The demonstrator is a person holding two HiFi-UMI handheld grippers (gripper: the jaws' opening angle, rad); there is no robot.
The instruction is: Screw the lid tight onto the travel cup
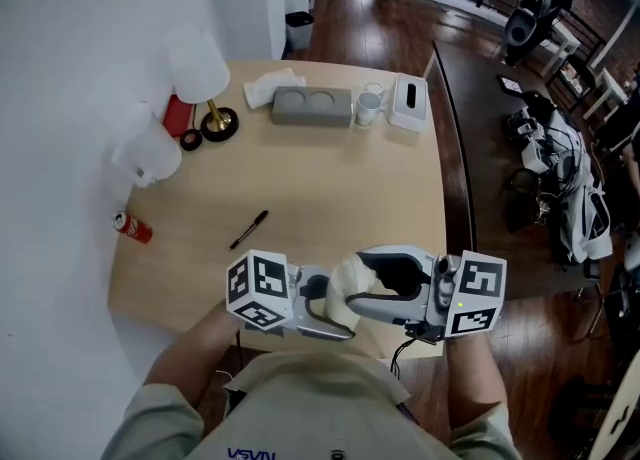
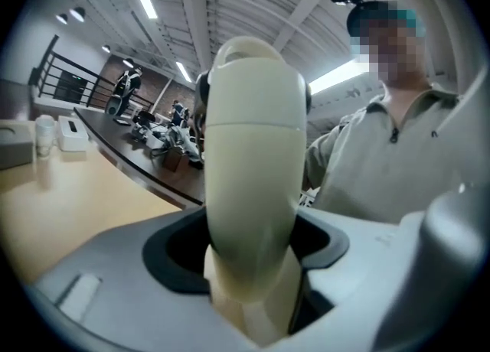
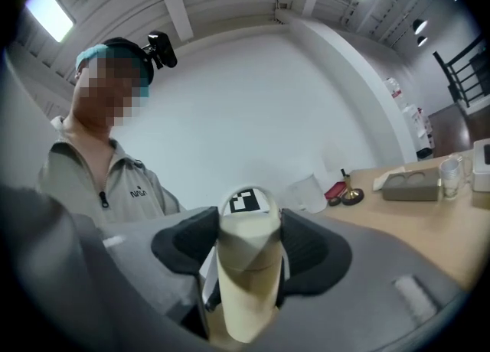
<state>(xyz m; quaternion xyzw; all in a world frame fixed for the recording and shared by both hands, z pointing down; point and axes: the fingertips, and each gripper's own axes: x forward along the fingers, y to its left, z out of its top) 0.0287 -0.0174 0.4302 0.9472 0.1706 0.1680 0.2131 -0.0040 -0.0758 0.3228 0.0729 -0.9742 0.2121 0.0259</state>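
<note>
A cream travel cup (image 1: 345, 293) lies on its side in the air over the table's front edge, held between my two grippers, which face each other. My left gripper (image 1: 325, 310) is shut on the cup's body; in the left gripper view the cup (image 2: 253, 190) fills the centre and the dark pads press both sides at my left gripper (image 2: 253, 260). A seam marks off the lid (image 2: 253, 75) at the far end. My right gripper (image 1: 388, 283) holds that lid end. In the right gripper view the cup (image 3: 245, 289) sits between the pads of my right gripper (image 3: 245, 255), which touch both sides.
On the wooden table (image 1: 330, 188) lie a black pen (image 1: 249, 229) and a red can (image 1: 132, 227). At the back stand a white-shaded lamp (image 1: 200, 68), a white jug (image 1: 147, 153), a grey tray (image 1: 312, 105), a glass (image 1: 368, 106) and a white box (image 1: 408, 101).
</note>
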